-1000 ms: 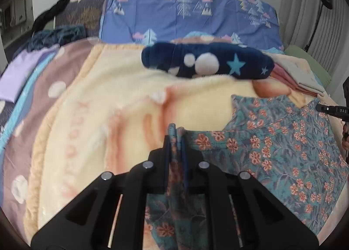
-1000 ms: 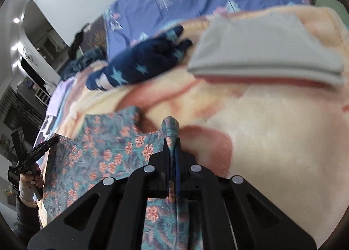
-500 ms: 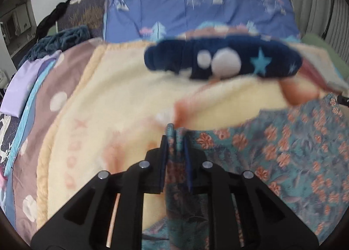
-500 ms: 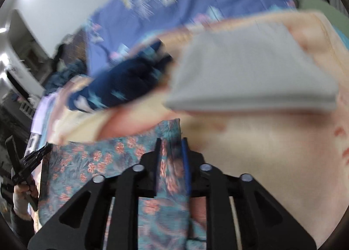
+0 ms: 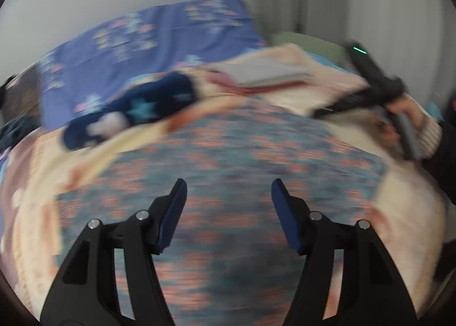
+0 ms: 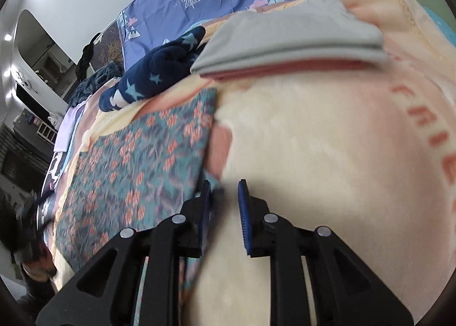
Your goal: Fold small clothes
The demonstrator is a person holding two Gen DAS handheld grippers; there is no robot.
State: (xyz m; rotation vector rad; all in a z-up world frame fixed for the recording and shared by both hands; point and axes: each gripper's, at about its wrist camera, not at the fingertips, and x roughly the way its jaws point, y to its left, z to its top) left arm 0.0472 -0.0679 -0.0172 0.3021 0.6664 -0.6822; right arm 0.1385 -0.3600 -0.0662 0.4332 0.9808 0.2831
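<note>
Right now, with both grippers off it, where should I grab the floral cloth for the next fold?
Probably its near right corner, beside the right gripper. The floral cloth lies flat on the blanket, so slide one finger under that free edge from the bare blanket side and pinch. The left gripper hangs open above the cloth's middle.

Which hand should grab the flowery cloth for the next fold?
Probably the right. The right gripper sits at the edge of the flowery cloth, its fingers just opened and empty. The left gripper, also just opened, hovers over the cloth's middle, with no edge between its fingers.
</note>
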